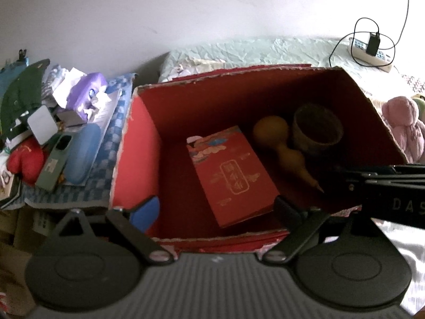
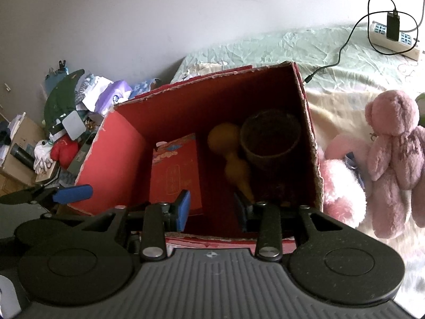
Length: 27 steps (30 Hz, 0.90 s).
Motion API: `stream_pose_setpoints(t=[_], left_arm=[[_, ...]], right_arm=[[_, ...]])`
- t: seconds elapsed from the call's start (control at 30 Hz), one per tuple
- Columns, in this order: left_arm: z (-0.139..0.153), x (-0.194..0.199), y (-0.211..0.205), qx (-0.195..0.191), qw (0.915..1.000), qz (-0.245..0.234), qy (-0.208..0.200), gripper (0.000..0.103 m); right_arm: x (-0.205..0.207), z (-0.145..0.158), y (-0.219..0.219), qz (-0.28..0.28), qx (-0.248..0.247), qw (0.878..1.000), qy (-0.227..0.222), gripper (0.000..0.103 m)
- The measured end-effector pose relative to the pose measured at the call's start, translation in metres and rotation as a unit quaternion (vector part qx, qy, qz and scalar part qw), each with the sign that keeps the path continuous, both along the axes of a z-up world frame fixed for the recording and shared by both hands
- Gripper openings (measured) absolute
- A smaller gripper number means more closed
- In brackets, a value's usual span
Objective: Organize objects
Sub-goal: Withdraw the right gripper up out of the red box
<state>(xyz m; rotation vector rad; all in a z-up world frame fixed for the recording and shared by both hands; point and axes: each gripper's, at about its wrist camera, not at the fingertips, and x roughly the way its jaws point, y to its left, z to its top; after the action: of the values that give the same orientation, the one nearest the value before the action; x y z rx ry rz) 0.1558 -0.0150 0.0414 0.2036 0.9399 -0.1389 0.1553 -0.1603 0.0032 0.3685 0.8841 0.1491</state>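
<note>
Red box [image 2: 111,159]: booklet [image 2: 175,175], gourd [image 2: 231,156], cup [image 2: 271,143]

Plain white wall [image 1: 212,8] behind, daylit, no window seen. Bed with crinkled pale green cover [image 2: 292,47] runs along it; cream blanket [image 2: 337,117] nearer. White power strip [image 2: 393,40] with black charger and looping cable at far right. Cluttered side surface with blue checked cloth [image 1: 106,164] left; cardboard boxes [image 2: 21,143] beyond.
</note>
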Motion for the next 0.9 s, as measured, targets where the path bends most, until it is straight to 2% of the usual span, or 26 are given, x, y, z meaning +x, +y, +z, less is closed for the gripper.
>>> stream_pose_setpoints(t=[0.47,0.9], left_arm=[[-0.004,-0.001,0.01,-0.032,0.9995,-0.001,-0.003,0.095],[-0.004,-0.002,0.011,-0.031,0.9991,-0.026,-0.016,0.095]], right_arm=[[-0.008,-0.002,0.005,-0.018,-0.004,0.999,-0.031,0.047],[-0.012,-0.002,0.01,-0.025,-0.011,0.998,-0.048,0.055]])
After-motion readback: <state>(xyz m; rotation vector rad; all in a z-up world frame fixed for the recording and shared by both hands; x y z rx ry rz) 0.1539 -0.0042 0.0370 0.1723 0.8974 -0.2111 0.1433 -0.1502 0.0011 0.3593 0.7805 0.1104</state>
